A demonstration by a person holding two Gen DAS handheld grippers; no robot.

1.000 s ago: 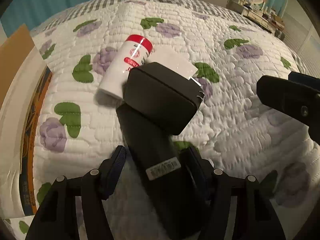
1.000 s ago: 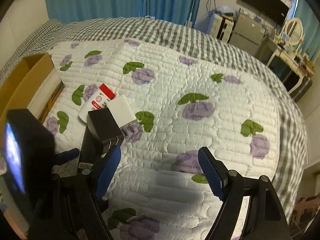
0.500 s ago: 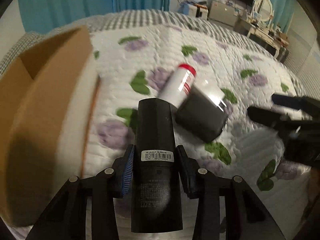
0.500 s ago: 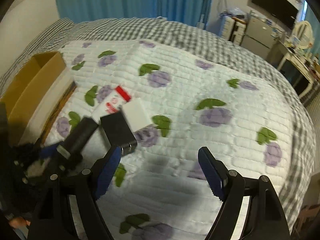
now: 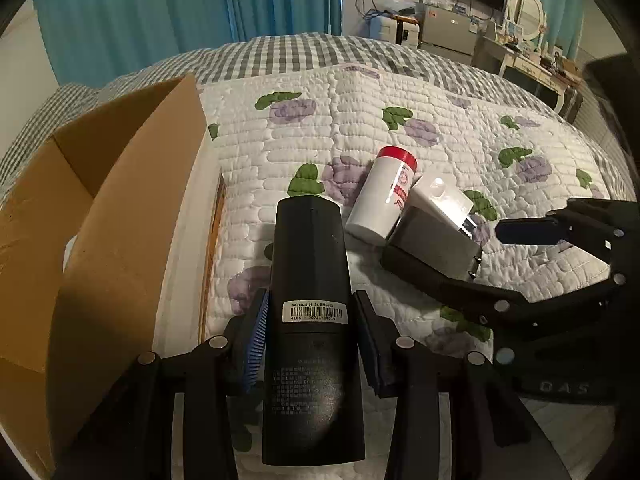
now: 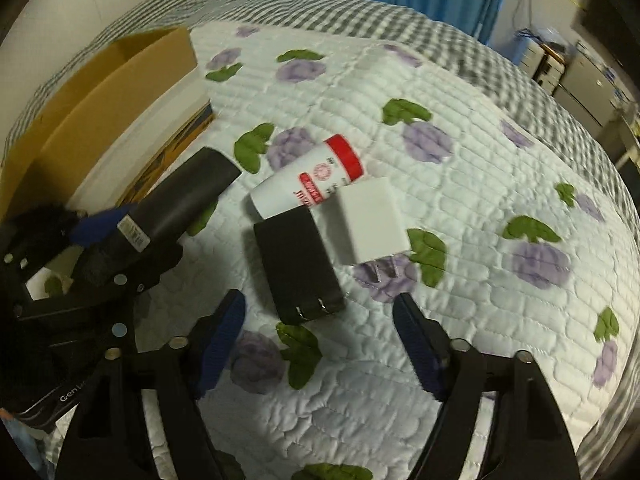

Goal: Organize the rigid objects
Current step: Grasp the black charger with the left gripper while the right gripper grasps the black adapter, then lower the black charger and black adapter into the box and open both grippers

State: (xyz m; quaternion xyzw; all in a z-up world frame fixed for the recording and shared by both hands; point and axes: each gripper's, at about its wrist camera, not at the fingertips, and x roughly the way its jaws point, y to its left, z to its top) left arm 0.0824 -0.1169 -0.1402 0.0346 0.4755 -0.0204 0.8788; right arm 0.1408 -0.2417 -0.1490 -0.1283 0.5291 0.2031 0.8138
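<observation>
My left gripper (image 5: 310, 332) is shut on a tall black bottle (image 5: 310, 280) with a barcode label and holds it above the quilt, beside an open cardboard box (image 5: 100, 200). The bottle also shows in the right wrist view (image 6: 180, 204). My right gripper (image 6: 320, 332) is open and empty, just in front of a black charger (image 6: 298, 264). A white charger (image 6: 370, 220) lies next to it. A white bottle with a red cap (image 6: 308, 188) lies on its side behind both. These also show in the left wrist view: black charger (image 5: 434, 240), white charger (image 5: 438, 196), white bottle (image 5: 382, 196).
A quilted bedspread with purple flowers (image 6: 480, 160) covers the bed. The cardboard box (image 6: 100, 92) stands at the left edge with its flap up. Blue curtains (image 5: 200, 8) and furniture (image 5: 452, 32) stand behind the bed.
My left gripper has lifted the black bottle off the quilt and swung it left toward the cardboard box. My right gripper has moved in close to the black charger.
</observation>
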